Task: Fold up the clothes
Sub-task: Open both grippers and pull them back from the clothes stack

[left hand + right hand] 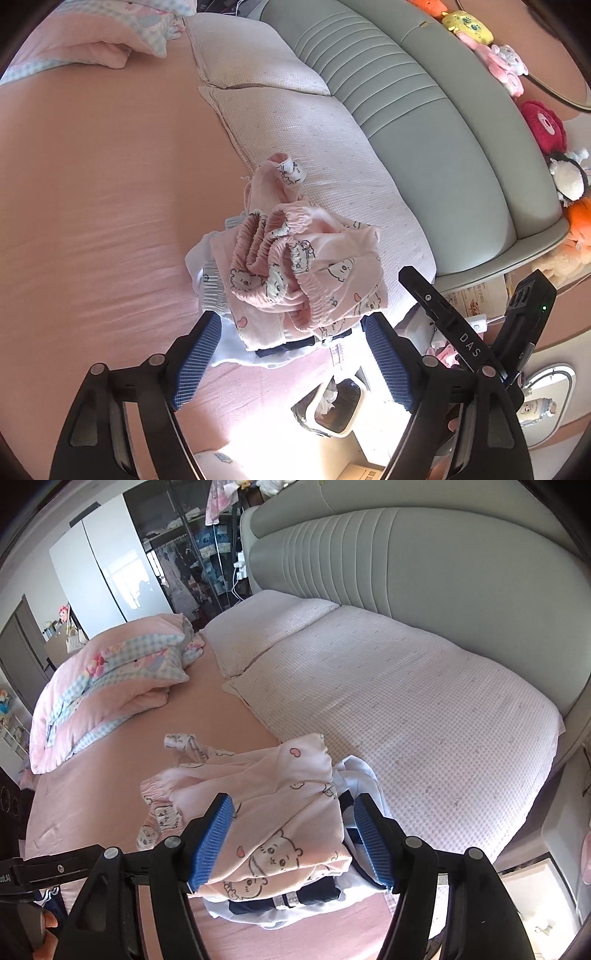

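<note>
Pink bear-print cotton pyjama garment (295, 266) bunched at centre frame atop white-and-navy folded clothes (295, 901), near pink bed sheet (92, 221) edge. Left gripper (291, 354) and right gripper (291, 838) wide open — nothing held. Risk: loose top layer sliding off stack, unfolding.

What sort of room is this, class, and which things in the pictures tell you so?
Most likely a bedroom, perhaps a child's. A bed with a pink sheet and a grey padded headboard fills the view, two pale quilted pillows lie against it, and a row of plush toys sits above.
</note>
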Demonstrator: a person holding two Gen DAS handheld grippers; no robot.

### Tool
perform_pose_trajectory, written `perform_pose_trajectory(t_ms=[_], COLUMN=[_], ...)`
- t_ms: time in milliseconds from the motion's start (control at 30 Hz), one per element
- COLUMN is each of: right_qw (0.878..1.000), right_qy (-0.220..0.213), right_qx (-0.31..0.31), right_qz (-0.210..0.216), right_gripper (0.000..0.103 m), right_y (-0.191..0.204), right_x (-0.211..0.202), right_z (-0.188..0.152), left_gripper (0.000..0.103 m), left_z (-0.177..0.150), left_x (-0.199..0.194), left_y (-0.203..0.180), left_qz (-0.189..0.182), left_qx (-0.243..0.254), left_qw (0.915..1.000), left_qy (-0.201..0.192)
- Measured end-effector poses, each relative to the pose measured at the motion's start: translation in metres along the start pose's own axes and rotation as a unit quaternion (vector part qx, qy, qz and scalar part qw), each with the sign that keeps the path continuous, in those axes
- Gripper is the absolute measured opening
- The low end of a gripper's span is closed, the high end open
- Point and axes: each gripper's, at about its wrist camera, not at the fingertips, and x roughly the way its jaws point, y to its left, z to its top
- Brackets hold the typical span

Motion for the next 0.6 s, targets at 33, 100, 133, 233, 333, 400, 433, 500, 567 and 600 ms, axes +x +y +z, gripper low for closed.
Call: perform_pose_trajectory(t_ms=[33, 100, 133, 233, 333, 400, 433, 500, 567, 600], right_qw=[1.0, 1.0, 1.0, 1.0, 1.0, 1.0, 1.0, 0.999, 0.999, 0.999], right_qy=[-0.002, -0.002, -0.003, 0.003, -0.002, -0.007, -0.009, -0.012, -0.016, -0.017], right_qx=[0.0, -0.001, -0.001, -0.006, -0.013, -0.018, -0.022, -0.033, -0.044, -0.049], right_qz=[0.001, 0.008, 0.011, 0.016, 0.015, 0.008, 0.005, -0.001, -0.006, -0.009], right_gripper=[0.068, 0.068, 0.068, 0.068, 0.068, 0.068, 0.068, 0.068, 0.068, 0.068], right_y=[0.002, 0.007, 0.009, 0.016, 0.022, 0.027, 0.029, 0.034, 0.039, 0.042], right_x=[-0.005, -0.014, -0.019, -0.034, -0.055, -0.068, -0.074, -0.084, -0.095, -0.1], right_z=[-0.002, -0.006, -0.008, -0.016, -0.025, -0.03, -0.032, -0.038, -0.043, -0.046], left_gripper=[0.083, 0.084, 0.084, 0.084, 0.084, 0.084, 0.084, 0.084, 0.084, 0.084], left_z=[-0.003, -0.011, -0.014, -0.03, -0.049, -0.06, -0.064, -0.07, -0.074, -0.076], left_x=[-0.003, -0.007, -0.007, -0.007, -0.017, -0.025, -0.028, -0.033, -0.035, -0.037], left_y=[-0.002, -0.008, -0.011, -0.023, -0.034, -0.038, -0.039, -0.037, -0.032, -0.029], left_qz=[-0.003, -0.006, -0.005, 0.017, 0.038, 0.04, 0.033, 0.015, -0.008, -0.02], left_qx=[0.002, 0.009, 0.014, 0.046, 0.074, 0.082, 0.079, 0.063, 0.036, 0.023], left_qw=[1.0, 0.9998, 0.9996, 0.998, 0.9964, 0.9958, 0.9963, 0.9979, 0.9993, 0.9995], left_qy=[0.003, 0.014, 0.022, 0.041, 0.017, 0.003, -0.002, -0.008, -0.006, -0.006])
